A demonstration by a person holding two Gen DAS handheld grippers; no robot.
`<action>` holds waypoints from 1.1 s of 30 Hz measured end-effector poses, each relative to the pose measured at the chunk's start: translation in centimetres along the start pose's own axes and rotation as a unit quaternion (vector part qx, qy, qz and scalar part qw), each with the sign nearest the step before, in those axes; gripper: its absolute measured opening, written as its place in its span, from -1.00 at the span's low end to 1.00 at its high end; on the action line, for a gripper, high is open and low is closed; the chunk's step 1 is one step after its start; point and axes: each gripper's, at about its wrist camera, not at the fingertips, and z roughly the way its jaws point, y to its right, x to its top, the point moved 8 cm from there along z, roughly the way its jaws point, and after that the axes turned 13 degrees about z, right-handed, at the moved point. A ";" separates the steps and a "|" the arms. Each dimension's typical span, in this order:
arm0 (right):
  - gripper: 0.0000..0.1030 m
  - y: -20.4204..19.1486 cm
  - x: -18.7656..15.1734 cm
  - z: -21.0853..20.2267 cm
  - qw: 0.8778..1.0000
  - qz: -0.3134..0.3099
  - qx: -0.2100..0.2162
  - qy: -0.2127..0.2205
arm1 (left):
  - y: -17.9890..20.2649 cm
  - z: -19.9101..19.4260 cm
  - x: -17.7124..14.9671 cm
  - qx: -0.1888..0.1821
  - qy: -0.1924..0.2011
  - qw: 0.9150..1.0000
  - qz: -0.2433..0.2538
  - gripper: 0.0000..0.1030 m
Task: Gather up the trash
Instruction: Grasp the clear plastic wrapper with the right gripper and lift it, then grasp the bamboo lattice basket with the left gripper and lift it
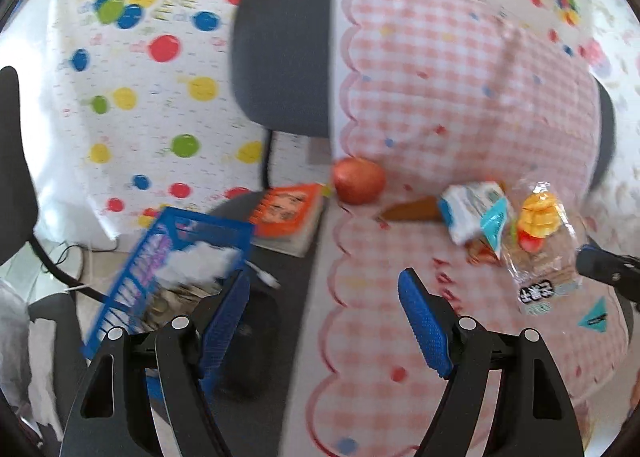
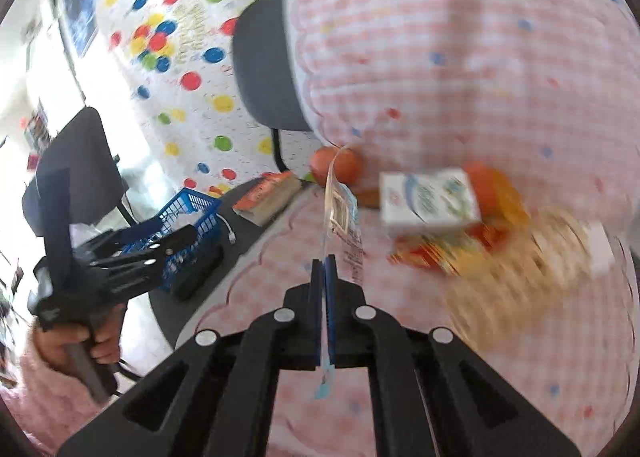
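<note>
While the right claw (image 2: 325, 265) has its blue pads pressed together on a clear plastic snack wrapper (image 2: 340, 209), the wrapper stands edge-on above the pads and a blue-tipped corner of it hangs out below them. Seen from the left wrist, that same wrapper (image 1: 540, 241) hangs above the right part of the counter (image 1: 400, 317), printed with a yellow and red figure and some characters, with the right claw's dark tip at its right edge. The left claw (image 1: 324, 297) is spread wide with nothing between its pads, hovering over the counter's left edge; in the right wrist view a hand (image 2: 80, 341) grips its handle, with a pink fuzzy sleeve (image 2: 44, 397) below.

On the pink gingham cloth lie more items: a white and blue carton (image 1: 470, 209), tipped on its side, a brown cone-shaped piece (image 1: 412, 211) touching its left end, and a red-orange round fruit (image 1: 358, 181) near the cloth's scalloped edge. Left of the cloth sit an orange-covered spiral notebook (image 1: 290, 215) and a blue plastic basket (image 1: 168, 269), which holds crumpled white paper (image 1: 200, 261) and other scraps. A dark office chair (image 1: 284, 53) stands behind, before a dotted backdrop (image 1: 140, 97).
</note>
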 end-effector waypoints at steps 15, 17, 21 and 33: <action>-0.97 11.1 -7.0 -11.2 0.988 0.088 -0.112 0.066 | 13.0 3.0 1.2 -0.081 0.012 0.991 0.102 0.69; -0.97 12.7 -6.5 -12.0 0.982 0.095 -0.135 0.093 | 14.7 3.7 1.4 -0.103 0.010 0.989 0.104 0.69; -0.97 14.8 -5.5 -12.7 0.972 0.114 -0.154 0.133 | 18.7 4.0 2.0 -0.156 0.015 0.982 0.110 0.74; -0.97 17.6 -5.7 -14.4 0.969 0.141 -0.143 0.146 | 27.6 6.6 3.3 -0.185 0.004 0.966 0.180 0.78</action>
